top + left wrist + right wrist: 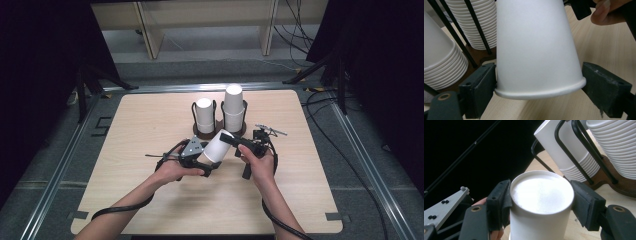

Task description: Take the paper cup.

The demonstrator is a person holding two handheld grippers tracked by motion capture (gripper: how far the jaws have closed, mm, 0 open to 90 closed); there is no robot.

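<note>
Cup: a white paper cup [218, 146] is held off the table, tilted, just in front of the two-post cup rack [220, 131], its closed base toward the rack and its rolled rim toward the person.
Right gripper: the right gripper [541, 202] pinches the cup near its closed base, one black pad on each side; the pads press the cup wall.
Left gripper: the left gripper [539, 90] sits at the cup's rim end; its left pad touches the wall just above the rim, and the right pad stands just beside the rim. Whether that pad presses I cannot tell.
High view: it shows both hands meeting at the cup, left hand [175, 169] and right hand [260, 162], and the whole wooden table [150, 200].
Left gripper view: it shows the rolled rim [541, 93] close up and ribbed stacks of cups [476, 22] behind black rack wires.
Right gripper view: it shows the flat round base [541, 192] of the cup, and the rack's brown foot [616, 182] on the table.
Edges: the rack stands near the table's far edge; the cup is near the middle, well apart from every edge.
Open room: bare tabletop lies left, right and in front of the rack.
</note>
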